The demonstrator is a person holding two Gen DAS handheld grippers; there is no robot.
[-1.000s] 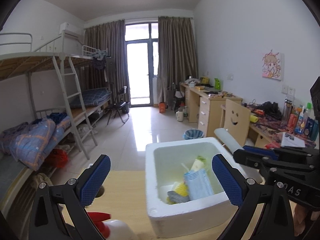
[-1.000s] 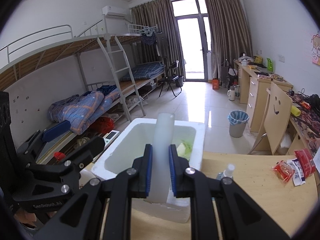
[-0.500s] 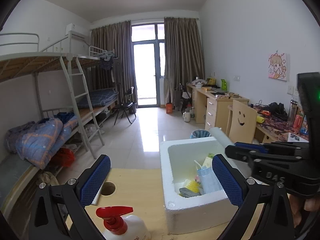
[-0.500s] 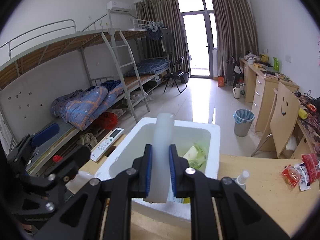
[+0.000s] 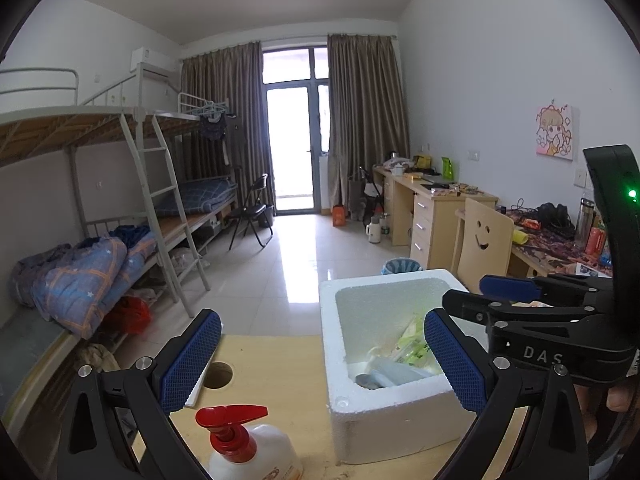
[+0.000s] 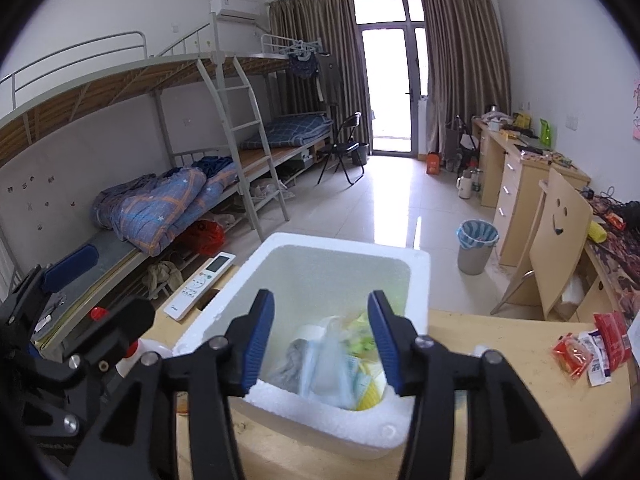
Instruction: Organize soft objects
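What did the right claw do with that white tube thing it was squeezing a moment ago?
The right claw opened and let the white tube go; it is no longer between the fingers, and the claw now hangs empty over the foam box. Which item in the pile is the tube is unclear. The left claw stayed open and empty, and the spray bottle stayed beside the box.

Both the left gripper point(image 5: 322, 358) and the right gripper point(image 6: 321, 340) are matte black frames with silver screws and blue cross-hatched pads point(image 5: 191, 360), the right's body lettered "DAS" and lit by a green LED.
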